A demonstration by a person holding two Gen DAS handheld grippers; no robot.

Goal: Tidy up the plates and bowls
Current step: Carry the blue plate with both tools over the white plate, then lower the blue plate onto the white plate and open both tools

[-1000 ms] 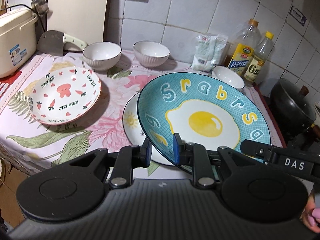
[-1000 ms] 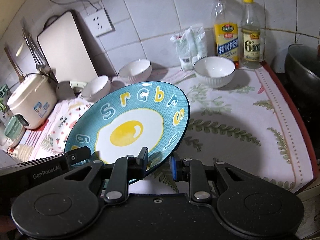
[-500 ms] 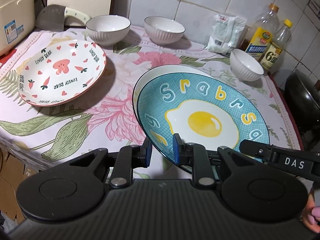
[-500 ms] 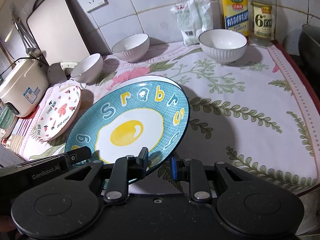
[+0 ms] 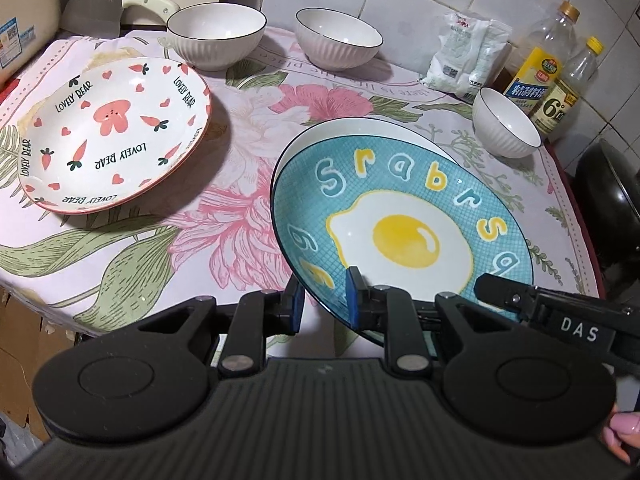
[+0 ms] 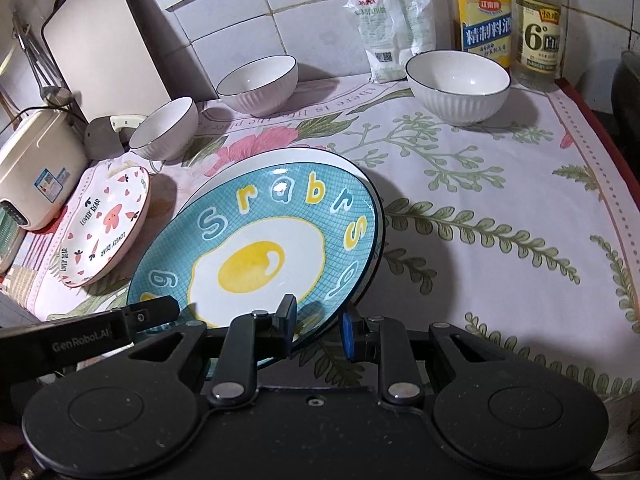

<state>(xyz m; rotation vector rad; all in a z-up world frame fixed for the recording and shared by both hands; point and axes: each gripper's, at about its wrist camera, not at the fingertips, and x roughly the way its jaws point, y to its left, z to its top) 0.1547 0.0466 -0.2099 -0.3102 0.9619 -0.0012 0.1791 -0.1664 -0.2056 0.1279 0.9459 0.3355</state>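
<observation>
A blue fried-egg plate [image 5: 404,236] [image 6: 260,256] is held by both grippers, tilted, just above a white plate [image 5: 360,130] [image 6: 280,158] lying on the cloth. My left gripper [image 5: 322,300] is shut on its near left rim. My right gripper [image 6: 318,320] is shut on its near right rim. A pink "Lovely Bear" plate [image 5: 108,132] [image 6: 106,224] lies to the left. Three white ribbed bowls [image 5: 216,36] [image 5: 338,38] [image 5: 506,122] stand along the back.
Two bottles [image 6: 484,12] [image 6: 540,20] and a white bag [image 6: 394,24] stand at the back wall. A rice cooker [image 6: 32,168] and a cleaver [image 5: 116,4] are at the left. A dark wok [image 5: 612,200] sits off the table's right edge.
Both grippers have lowered the blue plate toward the white plate and moved forward over the table. The grips have not changed.
</observation>
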